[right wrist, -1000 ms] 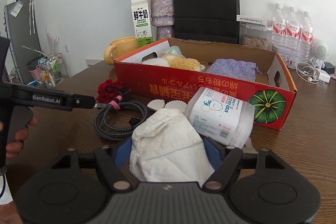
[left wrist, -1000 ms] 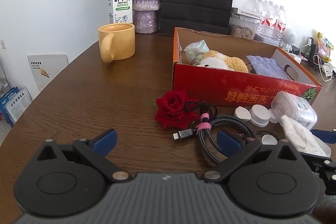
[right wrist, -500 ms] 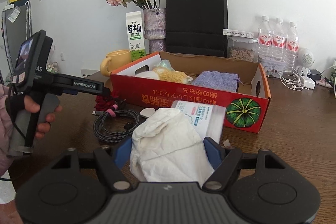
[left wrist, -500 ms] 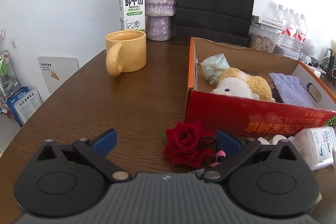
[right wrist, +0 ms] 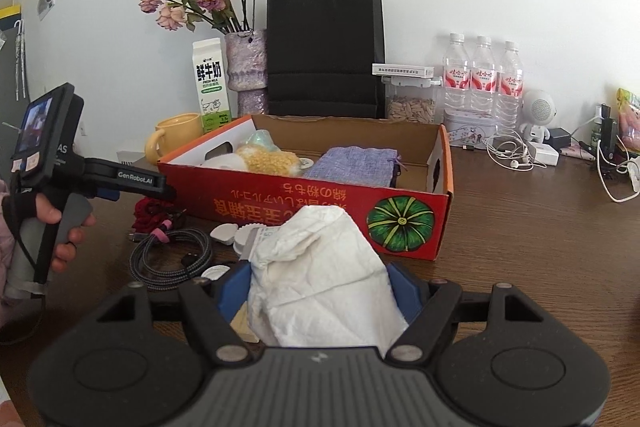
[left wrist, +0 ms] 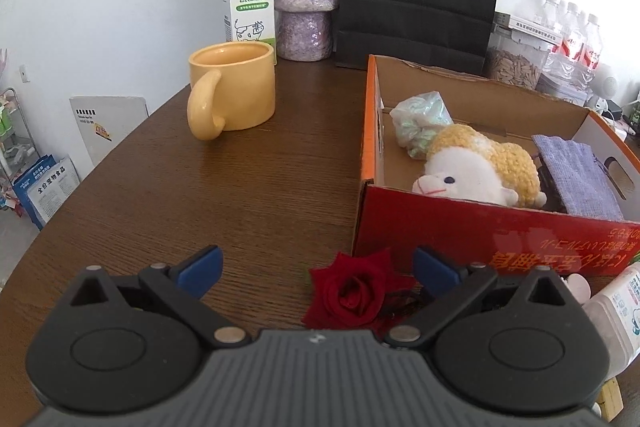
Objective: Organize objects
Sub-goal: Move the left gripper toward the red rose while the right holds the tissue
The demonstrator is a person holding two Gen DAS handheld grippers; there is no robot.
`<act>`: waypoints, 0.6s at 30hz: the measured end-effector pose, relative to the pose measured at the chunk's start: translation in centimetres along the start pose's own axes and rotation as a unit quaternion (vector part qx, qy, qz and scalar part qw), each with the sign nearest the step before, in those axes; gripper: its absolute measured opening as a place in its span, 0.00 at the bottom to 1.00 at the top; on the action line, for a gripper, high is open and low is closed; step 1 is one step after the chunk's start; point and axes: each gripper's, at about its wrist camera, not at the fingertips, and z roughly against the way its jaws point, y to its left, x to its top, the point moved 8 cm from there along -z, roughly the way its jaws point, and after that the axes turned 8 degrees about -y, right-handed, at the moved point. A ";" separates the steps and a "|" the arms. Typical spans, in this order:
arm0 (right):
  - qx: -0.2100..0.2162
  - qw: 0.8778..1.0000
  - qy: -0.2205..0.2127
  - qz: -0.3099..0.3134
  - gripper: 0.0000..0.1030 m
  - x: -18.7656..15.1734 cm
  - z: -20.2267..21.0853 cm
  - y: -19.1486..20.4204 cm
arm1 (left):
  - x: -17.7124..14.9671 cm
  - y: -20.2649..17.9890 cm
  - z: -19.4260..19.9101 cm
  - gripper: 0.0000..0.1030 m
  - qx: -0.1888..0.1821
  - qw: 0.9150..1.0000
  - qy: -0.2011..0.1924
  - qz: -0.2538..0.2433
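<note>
Right hand-held gripper (right wrist: 320, 291) clamps the crumpled tissue (right wrist: 320, 279), which hides most of the wipes tub behind. Left hand-held gripper (left wrist: 316, 269) gapes wide over the red rose (left wrist: 352, 293), whose stem is out of sight.

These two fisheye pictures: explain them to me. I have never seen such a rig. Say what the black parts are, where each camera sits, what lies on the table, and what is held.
No robot arm is here: a person holds a two-finger tool in each hand, with a camera on each looking forward along its jaws.

The left wrist view shows the left gripper, jaws open, a red rose lying between them on the wooden table. Beyond stand a yellow mug and a red cardboard box holding a plush sheep.

The right wrist view shows the right gripper shut on a crumpled white tissue. At its left is the person's hand holding the other tool; a braided cable lies nearby.
</note>
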 end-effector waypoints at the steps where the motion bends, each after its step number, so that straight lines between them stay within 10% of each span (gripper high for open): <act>1: -0.003 1.000 0.000 -0.002 0.71 0.0 -0.1 -0.2 | -0.1 -0.1 -0.1 1.00 -0.001 1.000 0.003 -0.001; 13: -0.007 1.000 0.003 -0.009 0.71 -0.3 -0.4 -0.9 | -1.9 0.3 -0.3 0.98 -0.007 0.999 0.035 0.005; 18: -0.006 1.000 0.004 -0.010 0.71 -0.3 -0.5 -0.9 | -2.1 0.3 0.4 0.75 -0.019 0.999 0.032 0.005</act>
